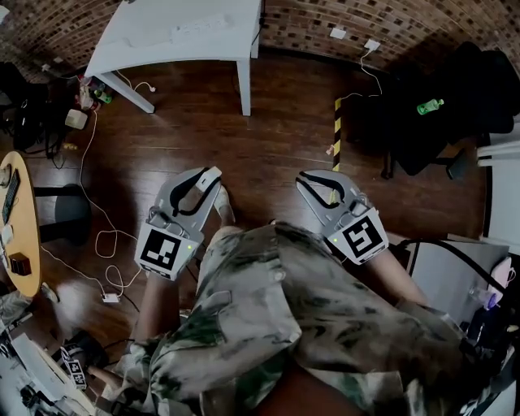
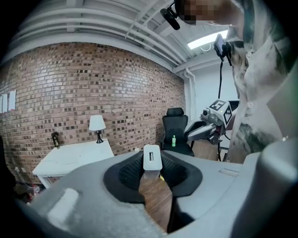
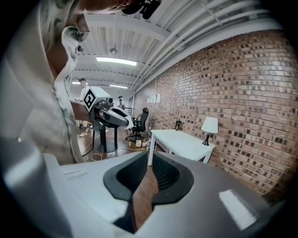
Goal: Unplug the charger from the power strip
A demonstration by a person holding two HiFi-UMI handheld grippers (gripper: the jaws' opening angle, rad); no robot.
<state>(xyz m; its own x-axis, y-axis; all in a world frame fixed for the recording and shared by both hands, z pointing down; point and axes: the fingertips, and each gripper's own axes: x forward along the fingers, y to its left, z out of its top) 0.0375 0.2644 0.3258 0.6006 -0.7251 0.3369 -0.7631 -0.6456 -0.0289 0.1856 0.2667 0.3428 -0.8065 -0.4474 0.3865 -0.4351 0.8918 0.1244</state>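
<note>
Dark wooden floor [image 1: 268, 138] fills most of the head view, closed off at the far side by a brick wall [image 1: 341, 16]. Against that wall, at the far left, stands a white worktop [image 1: 162, 24] with a long white power strip [image 1: 199, 27] lying on it. In the left tool's view a small lamp [image 2: 97, 124] also stands on this worktop. At the far right is a black office chair [image 1: 455, 97] with a green bottle [image 1: 430, 106] on its seat. A round wooden worktop [image 1: 24, 236] shows at the left edge, and a thin white cable [image 1: 101, 236] trails over the floor beside it.

Both tools are held side by side over the floor, near the person's patterned shirt [image 1: 309, 325] and well apart from the white worktop. The left tool [image 1: 210, 180] has its jaws partly closed on the charger [image 1: 210, 174], a small white block pinched between their far tips. The charger is out of the power strip and far from it. The right tool [image 1: 305, 179] holds nothing. Its jaws stand a narrow gap apart, and only floor and a leg of the white worktop show between them.
</note>
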